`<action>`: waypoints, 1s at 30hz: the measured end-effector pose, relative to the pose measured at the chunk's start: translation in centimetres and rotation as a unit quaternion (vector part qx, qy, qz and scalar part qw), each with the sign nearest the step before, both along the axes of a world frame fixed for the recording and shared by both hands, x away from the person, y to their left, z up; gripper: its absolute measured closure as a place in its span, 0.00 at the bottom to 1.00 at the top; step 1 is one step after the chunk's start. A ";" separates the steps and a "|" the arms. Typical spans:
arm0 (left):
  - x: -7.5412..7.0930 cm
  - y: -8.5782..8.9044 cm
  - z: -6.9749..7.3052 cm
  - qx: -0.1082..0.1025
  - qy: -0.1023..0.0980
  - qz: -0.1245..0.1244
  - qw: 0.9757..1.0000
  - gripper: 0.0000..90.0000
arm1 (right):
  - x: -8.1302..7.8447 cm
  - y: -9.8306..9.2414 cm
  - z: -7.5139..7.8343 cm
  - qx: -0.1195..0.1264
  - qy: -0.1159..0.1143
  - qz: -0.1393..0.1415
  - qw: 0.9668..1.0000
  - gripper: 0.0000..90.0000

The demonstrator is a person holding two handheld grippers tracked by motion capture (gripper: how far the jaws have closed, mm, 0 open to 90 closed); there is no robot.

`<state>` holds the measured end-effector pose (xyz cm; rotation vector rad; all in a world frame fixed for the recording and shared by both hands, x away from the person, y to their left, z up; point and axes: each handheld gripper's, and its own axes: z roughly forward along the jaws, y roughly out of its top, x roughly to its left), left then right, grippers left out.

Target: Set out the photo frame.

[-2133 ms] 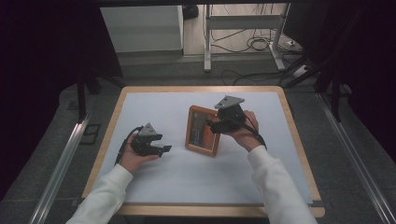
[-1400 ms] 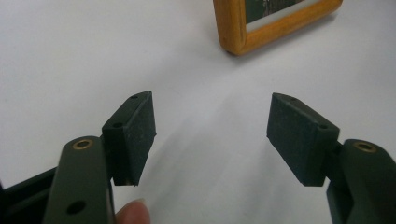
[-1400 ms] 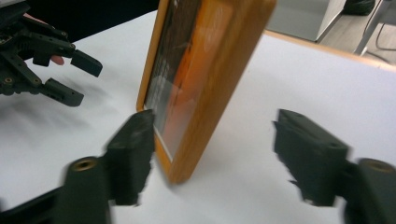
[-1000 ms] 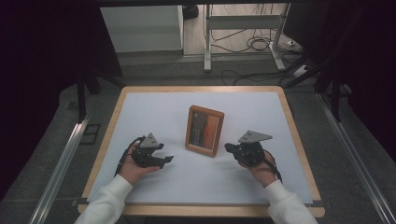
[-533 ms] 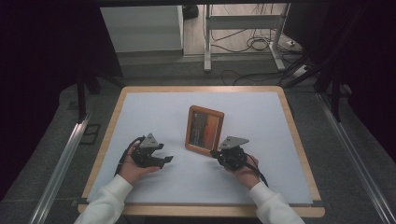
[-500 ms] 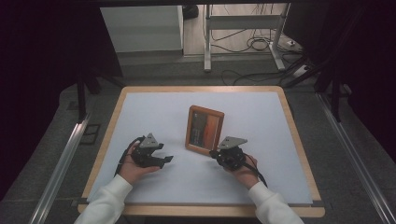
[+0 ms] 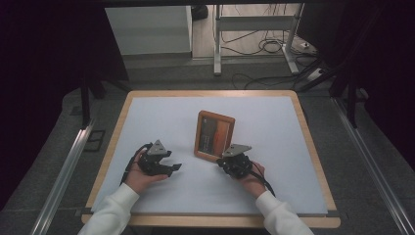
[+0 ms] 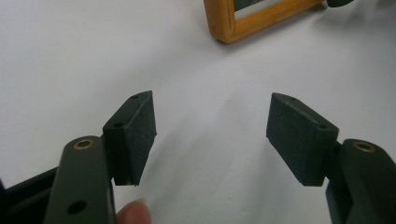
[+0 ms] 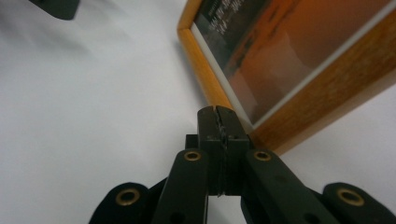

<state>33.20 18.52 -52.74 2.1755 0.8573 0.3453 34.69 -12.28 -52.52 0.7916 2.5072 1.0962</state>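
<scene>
On the tabletop (image 7: 147,117), near its middle: a wooden picture frame (image 7: 214,135) is found, standing propped and leaning back, its glazed face turned toward the person.

Landmark: the picture frame is taken as the reference for all places below.

Right gripper (image 7: 230,163): it is held just in front of the frame's lower right corner; in the right gripper view (image 9: 217,114) the jaws are seen pressed together with nothing between them, tips close against the bottom rail. Whether they touch the wood cannot be told.

Left gripper (image 7: 169,167): it is held well to the left of the frame and nearer the person; in the left gripper view (image 8: 212,135) the jaws are spread wide over bare white surface, nothing gripped.

Handling: the frame (image 9: 299,88) is judged light and stiff, with a smooth varnished rim that may slip, and a glass pane that is fragile. It is judged easy to tip, since it is propped.

Where to take hold: a side rail or the top rail is best pinched across its wooden thickness; the pane is best left untouched.
</scene>
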 end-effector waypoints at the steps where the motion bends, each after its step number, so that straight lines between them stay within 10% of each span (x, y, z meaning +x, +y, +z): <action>1: 0.0 0.0 0.0 0.000 0.000 0.000 1.000 0.36 | 0.1 -0.1 -0.1 -0.002 0.000 -0.001 1.000 1.00; 30: 0.1 0.0 -0.1 0.002 0.005 0.000 1.000 0.36 | 0.9 -1.6 -0.2 -0.006 0.008 -0.017 1.000 1.00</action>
